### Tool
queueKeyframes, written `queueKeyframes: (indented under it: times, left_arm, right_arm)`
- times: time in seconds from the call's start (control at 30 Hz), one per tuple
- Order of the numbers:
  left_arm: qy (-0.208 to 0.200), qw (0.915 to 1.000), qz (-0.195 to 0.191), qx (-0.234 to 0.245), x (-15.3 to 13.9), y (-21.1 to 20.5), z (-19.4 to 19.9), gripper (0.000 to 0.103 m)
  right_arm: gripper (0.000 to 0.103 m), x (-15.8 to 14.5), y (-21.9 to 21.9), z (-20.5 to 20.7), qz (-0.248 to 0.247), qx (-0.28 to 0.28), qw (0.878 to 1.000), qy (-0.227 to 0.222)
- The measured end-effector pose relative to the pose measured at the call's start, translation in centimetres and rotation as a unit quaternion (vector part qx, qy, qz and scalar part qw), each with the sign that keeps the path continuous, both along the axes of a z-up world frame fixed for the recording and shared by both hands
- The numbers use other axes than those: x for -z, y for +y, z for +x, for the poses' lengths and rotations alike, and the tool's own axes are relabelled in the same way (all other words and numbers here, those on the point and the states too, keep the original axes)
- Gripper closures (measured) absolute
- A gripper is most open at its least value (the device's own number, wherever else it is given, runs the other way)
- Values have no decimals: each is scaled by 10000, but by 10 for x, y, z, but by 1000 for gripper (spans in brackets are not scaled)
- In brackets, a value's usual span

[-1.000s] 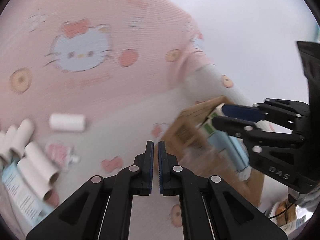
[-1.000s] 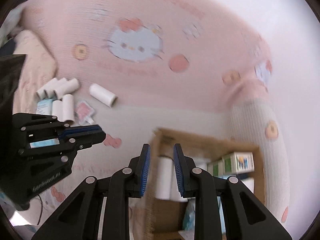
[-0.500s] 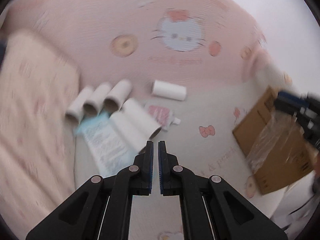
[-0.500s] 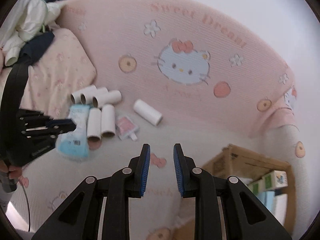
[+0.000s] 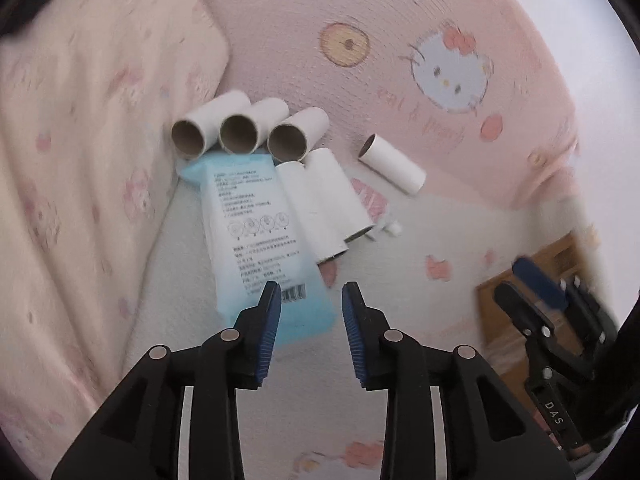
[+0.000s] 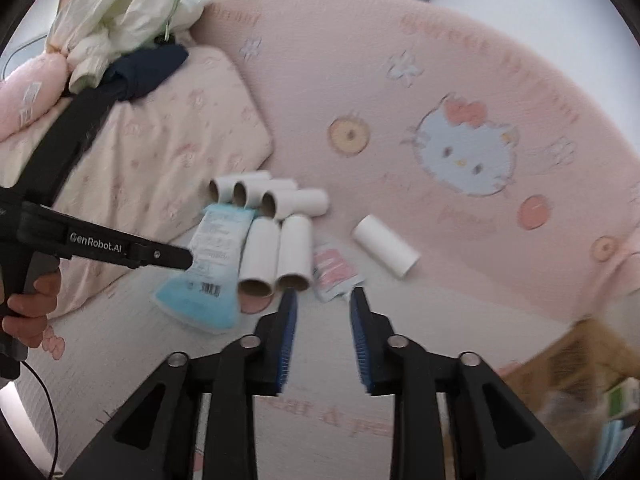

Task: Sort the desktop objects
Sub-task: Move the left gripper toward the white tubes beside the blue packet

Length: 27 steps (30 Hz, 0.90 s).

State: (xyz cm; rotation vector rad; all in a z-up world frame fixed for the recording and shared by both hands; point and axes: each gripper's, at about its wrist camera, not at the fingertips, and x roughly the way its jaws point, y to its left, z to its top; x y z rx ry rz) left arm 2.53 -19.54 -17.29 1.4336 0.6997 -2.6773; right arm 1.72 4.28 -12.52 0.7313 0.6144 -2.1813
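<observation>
We are seeing a pillow (image 5: 92, 152) lying at far left. Beside it, three open-ended tubes (image 5: 236, 130) are crowding the top edge of a blue wipes pack (image 5: 260, 240), with two white rolls (image 5: 324, 204) pressing its right side. Left tongs (image 5: 311, 300) are hovering spread apart over the pack's near end. Right tongs (image 6: 322, 308) are standing apart before a pink sachet (image 6: 334, 272). A lone roll (image 6: 386, 250) is lying further right, and a cardboard box (image 5: 532, 280) at far right.

Soft even daylight, faint shadows; fisheye-bent edges, right side perhaps motion-blurred.
</observation>
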Motion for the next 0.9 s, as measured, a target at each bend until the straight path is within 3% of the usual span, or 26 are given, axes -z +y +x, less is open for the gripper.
queueKeyframes:
  times: [0.13, 0.23, 0.37, 0.53, 0.73, 0.9]
  left_arm:
    - [-4, 9995, 222, 232, 3, 13, -13, 67]
    - [-19, 9987, 436, 256, 5, 14, -24, 56]
    - [-150, 9991, 385, 61, 11, 8, -41, 54]
    - [-109, 9978, 635, -139, 14, -6, -56, 54]
    - [-428, 9954, 859, -69, 26, -7, -82, 54]
    - [-821, 9930, 813, -240, 41, -8, -98, 54]
  right_arm:
    - [61, 27, -17, -7, 116, -54, 9999, 76]
    - [58, 43, -25, -16, 81, -60, 9998, -173]
    - [56, 60, -30, -31, -223, 115, 9987, -438]
    - [56, 80, -34, -48, -405, 245, 9938, -1004]
    - [56, 87, -46, -61, -527, 71, 9895, -1342]
    - [56, 91, -57, -73, -650, 89, 9840, -1654]
